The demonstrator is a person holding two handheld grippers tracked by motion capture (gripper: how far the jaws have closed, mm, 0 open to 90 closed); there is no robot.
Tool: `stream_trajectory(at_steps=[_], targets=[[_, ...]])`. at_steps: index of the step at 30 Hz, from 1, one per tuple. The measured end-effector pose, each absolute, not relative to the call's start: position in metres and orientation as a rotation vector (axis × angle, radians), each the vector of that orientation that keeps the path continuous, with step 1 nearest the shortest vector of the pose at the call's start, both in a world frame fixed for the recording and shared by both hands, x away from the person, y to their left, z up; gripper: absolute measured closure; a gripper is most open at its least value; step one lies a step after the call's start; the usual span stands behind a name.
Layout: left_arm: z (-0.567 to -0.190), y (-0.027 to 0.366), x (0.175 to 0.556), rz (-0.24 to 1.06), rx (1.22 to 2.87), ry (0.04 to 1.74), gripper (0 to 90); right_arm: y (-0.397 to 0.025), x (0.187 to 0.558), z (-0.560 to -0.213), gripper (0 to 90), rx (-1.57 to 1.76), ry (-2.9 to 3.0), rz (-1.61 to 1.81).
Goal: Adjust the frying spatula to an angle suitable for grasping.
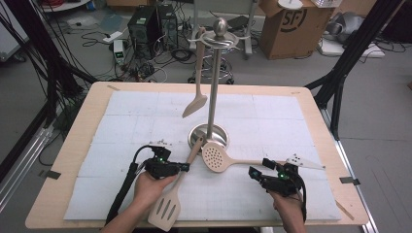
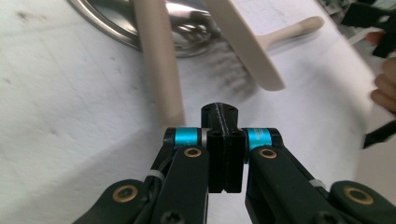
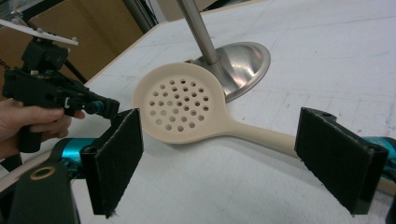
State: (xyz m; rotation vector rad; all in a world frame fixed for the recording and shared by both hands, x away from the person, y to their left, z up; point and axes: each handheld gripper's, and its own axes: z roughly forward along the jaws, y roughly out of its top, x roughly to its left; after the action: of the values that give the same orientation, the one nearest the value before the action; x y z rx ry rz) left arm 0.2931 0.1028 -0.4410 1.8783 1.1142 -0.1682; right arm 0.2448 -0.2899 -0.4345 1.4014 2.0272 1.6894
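On the left of the high view, the left gripper (image 1: 183, 167) lies in the person's left hand (image 1: 151, 187) over the white mat (image 1: 116, 126). Its fingers are pressed together with nothing between them; in the left gripper view the two black pads meet flat against each other (image 2: 226, 161). The slotted spatula (image 1: 167, 206) lies on the mat just beside those fingers: its handle passes close by the fingertips and runs up toward the stand, while its slotted blade rests below and behind them, near the hand. In the left gripper view the handle (image 2: 161, 60) stands just ahead and to the left of the closed tips, apart from them.

Ahead of both grippers is the metal stand (image 1: 214, 82), its round base (image 1: 208, 135) on the mat between them and farther away. A flat turner (image 1: 196, 104) hangs from the ring at the top of the stand, well beyond either set of fingers.

The skimmer (image 1: 214, 156) lies on the mat with its holed bowl leaning on the edge of the base and its handle running right, toward the right gripper (image 1: 258, 170). That gripper, in the right hand (image 1: 289, 206), has its fingers spread wide. In the right gripper view the skimmer's bowl (image 3: 180, 105) sits ahead of the open gap, and the handle runs back toward the right-hand finger (image 3: 338, 158), passing behind it; whether it touches that pad cannot be told. The left-hand finger (image 3: 116, 156) is apart from the skimmer.
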Motion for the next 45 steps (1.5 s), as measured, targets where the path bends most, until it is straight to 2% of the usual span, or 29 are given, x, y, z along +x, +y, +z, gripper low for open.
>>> stream_trajectory(at_steps=[1, 8, 27, 33, 41, 45], targets=[[-0.442, 0.103, 0.294, -0.217, 1.884, 1.128, 90.0, -0.29, 0.245, -0.435, 14.7, 1.402, 2.028, 1.689], [-0.449, 0.108, 0.286, -0.238, 1.937, 1.145, 90.0, -0.289, 0.245, -0.435, 14.7, 1.406, 2.037, 1.684], [-0.452, 0.104, 0.27, -0.183, 2.039, 1.137, 90.0, -0.289, 0.246, -0.436, 14.7, 1.406, 2.032, 1.674], [-0.45, 0.102, 0.272, -0.175, 2.076, 1.135, 90.0, -0.29, 0.246, -0.436, 14.7, 1.412, 2.031, 1.672], [-0.449, 0.111, 0.282, -0.265, 2.066, 1.142, 90.0, -0.291, 0.245, -0.436, 14.7, 1.416, 2.025, 1.676], [-0.446, 0.109, 0.285, -0.257, 2.099, 1.136, 90.0, -0.291, 0.245, -0.436, 14.7, 1.408, 2.023, 1.678]])
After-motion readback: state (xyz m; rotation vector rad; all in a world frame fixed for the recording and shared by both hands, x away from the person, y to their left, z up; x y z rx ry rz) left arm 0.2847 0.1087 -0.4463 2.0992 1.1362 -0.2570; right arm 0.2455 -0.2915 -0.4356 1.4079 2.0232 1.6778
